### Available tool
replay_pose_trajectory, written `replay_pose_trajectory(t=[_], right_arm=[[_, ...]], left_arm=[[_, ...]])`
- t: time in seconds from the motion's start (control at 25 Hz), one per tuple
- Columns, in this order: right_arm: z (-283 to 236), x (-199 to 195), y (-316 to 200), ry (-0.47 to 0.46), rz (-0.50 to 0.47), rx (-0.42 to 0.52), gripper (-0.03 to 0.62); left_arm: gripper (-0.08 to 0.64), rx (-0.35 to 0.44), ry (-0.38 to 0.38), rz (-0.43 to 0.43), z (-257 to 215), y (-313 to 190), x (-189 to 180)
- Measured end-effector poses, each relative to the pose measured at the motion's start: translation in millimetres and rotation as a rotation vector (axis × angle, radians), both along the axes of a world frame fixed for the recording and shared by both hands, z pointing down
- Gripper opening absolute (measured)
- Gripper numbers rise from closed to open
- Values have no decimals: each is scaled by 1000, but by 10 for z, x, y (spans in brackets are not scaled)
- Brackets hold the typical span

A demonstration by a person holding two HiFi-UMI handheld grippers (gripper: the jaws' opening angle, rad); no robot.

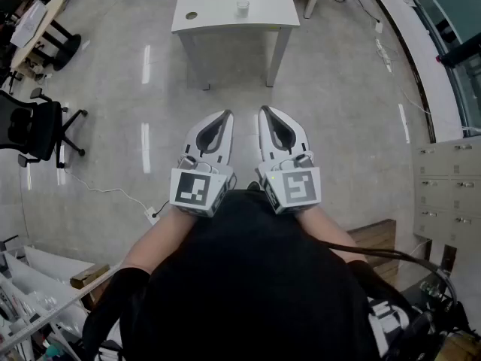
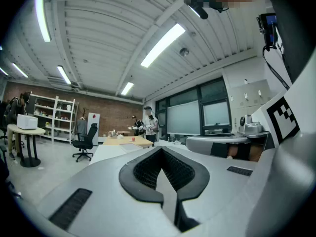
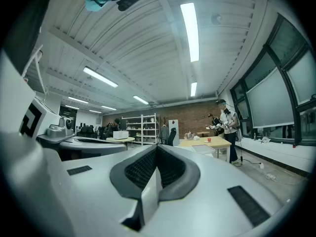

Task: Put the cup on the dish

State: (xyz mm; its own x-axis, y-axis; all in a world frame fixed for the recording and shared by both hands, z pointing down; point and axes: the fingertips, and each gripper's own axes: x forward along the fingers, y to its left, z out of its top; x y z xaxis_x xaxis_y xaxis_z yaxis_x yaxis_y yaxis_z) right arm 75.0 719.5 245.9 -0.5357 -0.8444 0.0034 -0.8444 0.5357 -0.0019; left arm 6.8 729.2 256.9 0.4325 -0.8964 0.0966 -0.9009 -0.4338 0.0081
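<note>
In the head view a clear cup (image 1: 242,7) stands on a white table (image 1: 225,17) across the floor, with a small round dish (image 1: 191,15) to its left. My left gripper (image 1: 224,116) and right gripper (image 1: 264,111) are held side by side in front of my body, well short of the table and pointing toward it. Both are shut with nothing between the jaws. In the left gripper view the left gripper (image 2: 160,150) has its jaws meeting along a seam. In the right gripper view the right gripper (image 3: 157,147) looks the same. I cannot make out the cup or dish in either gripper view.
A black office chair (image 1: 37,126) stands at the left, and a power strip (image 1: 154,215) with a cable lies on the floor. Grey cabinets (image 1: 451,186) line the right wall. A person (image 3: 228,123) stands far off by a wooden table (image 3: 205,142).
</note>
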Motion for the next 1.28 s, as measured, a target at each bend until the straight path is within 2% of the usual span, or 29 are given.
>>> replay_pose_trajectory(t=[0.16,0.4,0.64,1.04,1.28], right_arm=[[-17,192,-21,9,16,-13,12],[66,322,-25,-16,-26,3,12],[84,363,-100,-102,-74,-40,12],[287,571,-644,-58,36,-69,14],[468,579,-1068,-15,32,-103,14]], left_arm=[[0,15,13,0,-3,15,195],[0,22,16,-18,36,21,355],[0,-12,-3,-42,101,-43,337],[0,-27,31,-14,284,-567,413],[0,-59,43,23,460,-1018,548]])
